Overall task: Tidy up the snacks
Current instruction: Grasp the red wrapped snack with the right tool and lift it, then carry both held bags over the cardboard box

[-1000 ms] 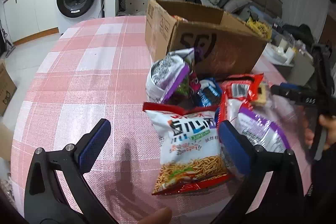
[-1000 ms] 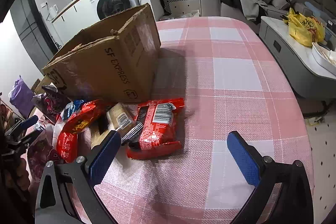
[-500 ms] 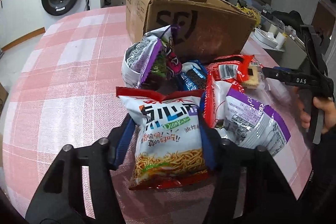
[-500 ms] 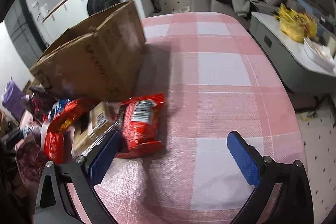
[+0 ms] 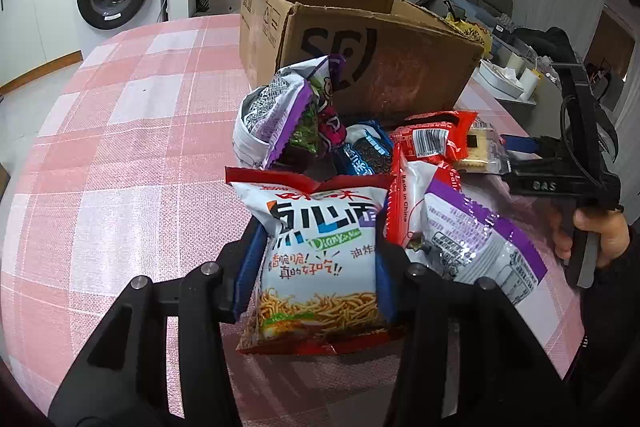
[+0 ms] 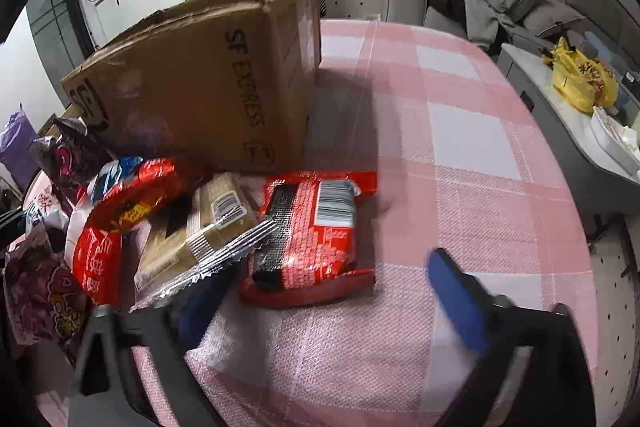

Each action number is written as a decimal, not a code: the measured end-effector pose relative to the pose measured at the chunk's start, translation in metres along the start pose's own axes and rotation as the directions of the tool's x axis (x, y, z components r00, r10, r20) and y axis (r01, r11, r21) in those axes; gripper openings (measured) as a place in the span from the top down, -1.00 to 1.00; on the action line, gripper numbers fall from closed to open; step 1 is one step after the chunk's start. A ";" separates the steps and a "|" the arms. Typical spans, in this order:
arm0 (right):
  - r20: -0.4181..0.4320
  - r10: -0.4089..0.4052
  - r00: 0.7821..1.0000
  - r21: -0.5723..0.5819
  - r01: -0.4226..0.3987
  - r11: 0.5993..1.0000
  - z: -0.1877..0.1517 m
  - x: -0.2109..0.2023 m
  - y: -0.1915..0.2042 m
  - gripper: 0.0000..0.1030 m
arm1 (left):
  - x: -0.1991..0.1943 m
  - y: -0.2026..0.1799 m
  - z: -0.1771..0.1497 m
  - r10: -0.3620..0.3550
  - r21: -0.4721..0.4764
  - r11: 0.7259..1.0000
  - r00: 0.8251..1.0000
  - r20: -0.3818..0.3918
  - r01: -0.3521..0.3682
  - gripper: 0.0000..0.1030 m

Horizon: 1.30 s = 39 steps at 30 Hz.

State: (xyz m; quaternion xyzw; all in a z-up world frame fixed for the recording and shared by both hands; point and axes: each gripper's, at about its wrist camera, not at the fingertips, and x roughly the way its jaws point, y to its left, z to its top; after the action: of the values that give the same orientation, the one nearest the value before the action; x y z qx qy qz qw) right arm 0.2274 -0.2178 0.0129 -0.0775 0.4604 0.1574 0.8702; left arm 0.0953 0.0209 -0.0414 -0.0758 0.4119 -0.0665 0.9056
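Your left claw (image 5: pixel 316 267) has just closed on the white-and-red noodle snack bag (image 5: pixel 320 259), your right claw (image 6: pixel 324 291), jaws narrowing, holds nothing beside the red foil packet (image 6: pixel 312 231); the snacks are all on the pink-checked counter (image 5: pixel 132 131), brown cardboard box (image 5: pixel 360 51) unfilled as far as visible.

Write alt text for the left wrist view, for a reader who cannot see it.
The left tool pinches a white and red noodle snack bag between its blue pads on a pink checked tablecloth. Behind the bag lies a pile of other snack packets in front of an open cardboard box. At the right edge, a hand holds the right tool.
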 end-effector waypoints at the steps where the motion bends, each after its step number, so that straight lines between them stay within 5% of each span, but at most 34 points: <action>1: 0.007 -0.008 1.000 -0.005 0.008 1.000 0.000 -0.002 0.001 -0.40 | 0.000 0.000 0.000 -0.001 -0.001 1.000 1.000 0.000 0.001 0.12; 3: 0.016 -0.003 1.000 0.006 0.003 1.000 0.000 -0.004 -0.003 -0.01 | -0.001 0.000 -0.001 0.001 0.000 1.000 1.000 0.001 -0.001 0.12; 6: 0.026 0.031 0.999 0.041 -0.032 0.999 0.000 -0.009 -0.015 0.11 | -0.003 0.001 -0.001 0.004 0.001 1.000 1.000 0.009 -0.004 0.12; 22: 0.150 -0.055 0.987 0.124 0.036 0.992 0.004 -0.048 -0.046 0.13 | -0.035 0.011 0.008 0.033 -0.018 0.999 0.995 0.092 -0.031 0.13; 39: 0.290 0.094 0.953 0.036 -0.109 0.993 0.013 -0.106 -0.005 0.13 | -0.081 -0.003 0.020 0.041 -0.012 0.999 0.981 0.191 -0.039 0.13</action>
State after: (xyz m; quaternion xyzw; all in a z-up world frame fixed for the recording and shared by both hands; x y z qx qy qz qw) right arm 0.1834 -0.2406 0.1071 -0.0074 0.3365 0.1995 0.9203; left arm 0.0574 0.0344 0.0312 -0.0776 0.3246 -0.0390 0.9419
